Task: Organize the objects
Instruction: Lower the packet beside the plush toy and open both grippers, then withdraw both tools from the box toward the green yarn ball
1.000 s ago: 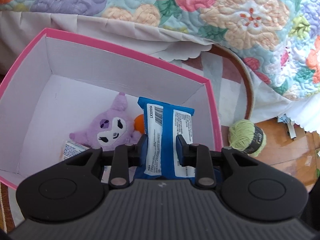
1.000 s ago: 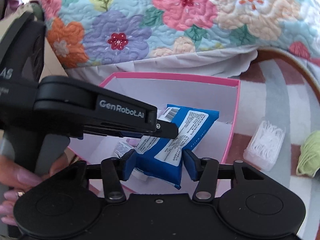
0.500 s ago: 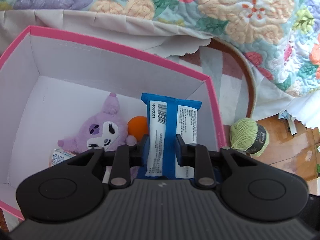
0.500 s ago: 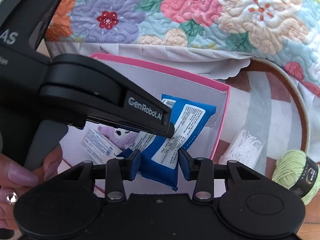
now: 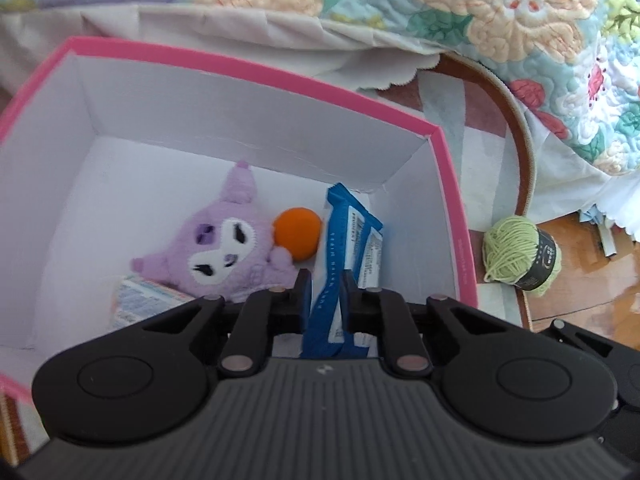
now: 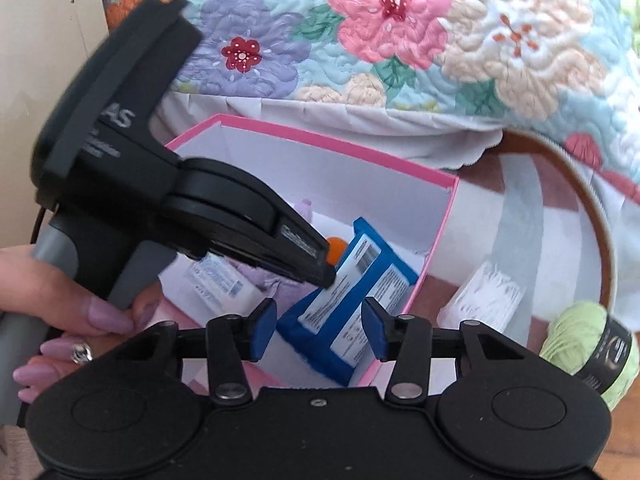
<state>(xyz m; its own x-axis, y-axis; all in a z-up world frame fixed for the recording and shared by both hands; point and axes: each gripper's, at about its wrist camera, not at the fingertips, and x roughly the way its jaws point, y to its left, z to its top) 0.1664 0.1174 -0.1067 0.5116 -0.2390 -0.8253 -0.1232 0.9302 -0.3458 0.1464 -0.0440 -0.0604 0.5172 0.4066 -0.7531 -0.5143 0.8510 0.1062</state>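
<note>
A blue snack packet (image 5: 352, 240) stands on edge inside the pink box (image 5: 280, 76), near its right wall. My left gripper (image 5: 326, 284) is shut on the packet's near end, pads pressed against both faces. In the right wrist view the left gripper (image 6: 324, 272) reaches down into the pink box (image 6: 320, 136) and pinches the blue packet (image 6: 360, 300). My right gripper (image 6: 320, 316) hovers over the box's near corner with its jaws opening; the packet shows between its blue pads, which stand clear of it.
A purple plush (image 5: 224, 248), an orange ball (image 5: 298, 234) and a printed white packet (image 5: 136, 304) lie in the box. Green yarn (image 5: 516, 256) and a white pad pack (image 6: 488, 304) sit right of it. A floral quilt (image 5: 480, 8) hangs behind. A hand (image 6: 72, 312) holds the left gripper.
The left gripper squeezed tighter and the blue packet turned edge-on, lower in the box. The right gripper's pads spread away from the packet.
</note>
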